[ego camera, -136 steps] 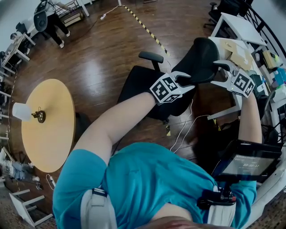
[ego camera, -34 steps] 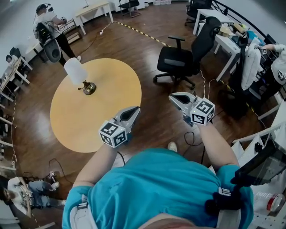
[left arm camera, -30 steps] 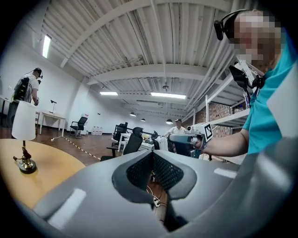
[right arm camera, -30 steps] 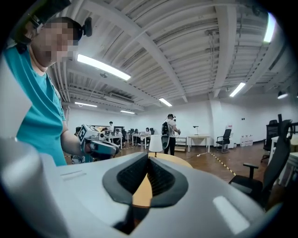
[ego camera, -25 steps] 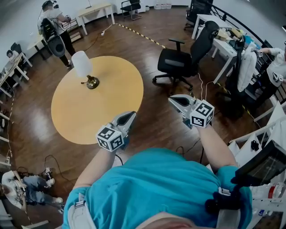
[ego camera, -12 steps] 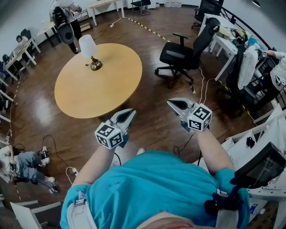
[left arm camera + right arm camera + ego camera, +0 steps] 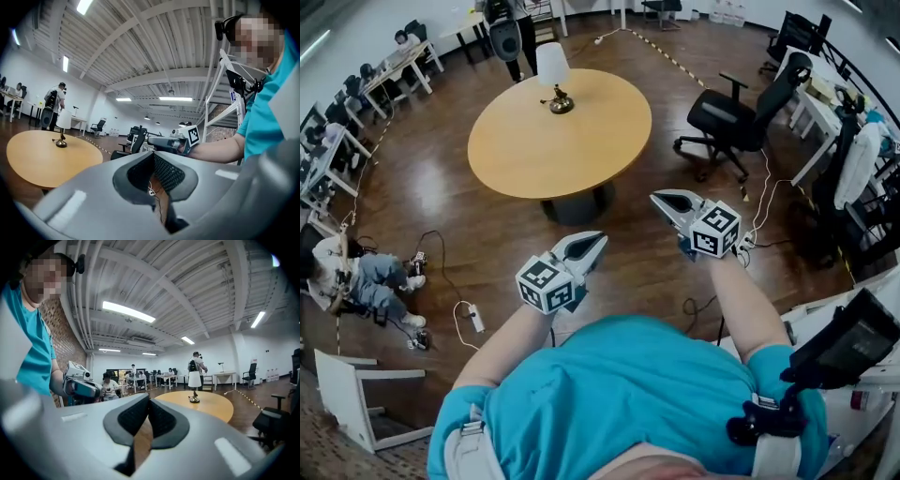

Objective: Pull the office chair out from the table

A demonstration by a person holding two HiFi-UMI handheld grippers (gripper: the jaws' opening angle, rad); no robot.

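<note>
The black office chair (image 7: 734,114) stands on the wooden floor, well out from the white desk (image 7: 811,105) at the far right. It also shows small in the left gripper view (image 7: 137,142) and at the right edge of the right gripper view (image 7: 275,422). My left gripper (image 7: 599,241) and right gripper (image 7: 659,198) are held side by side in front of my body, far from the chair. Both are shut with nothing between the pads. Each one shows in the other's view: the right gripper (image 7: 165,141), the left gripper (image 7: 80,383).
A round wooden table (image 7: 581,150) with a white-shaded lamp (image 7: 553,71) stands ahead. A person sits on the floor (image 7: 367,281) at the left beside cables (image 7: 472,317). Another person (image 7: 508,28) stands beyond the table. A white coat (image 7: 861,161) hangs at the right.
The view has swung: the round table has slid to the top centre and the chair to the upper right. Both grippers stay shut and empty in front of me.
</note>
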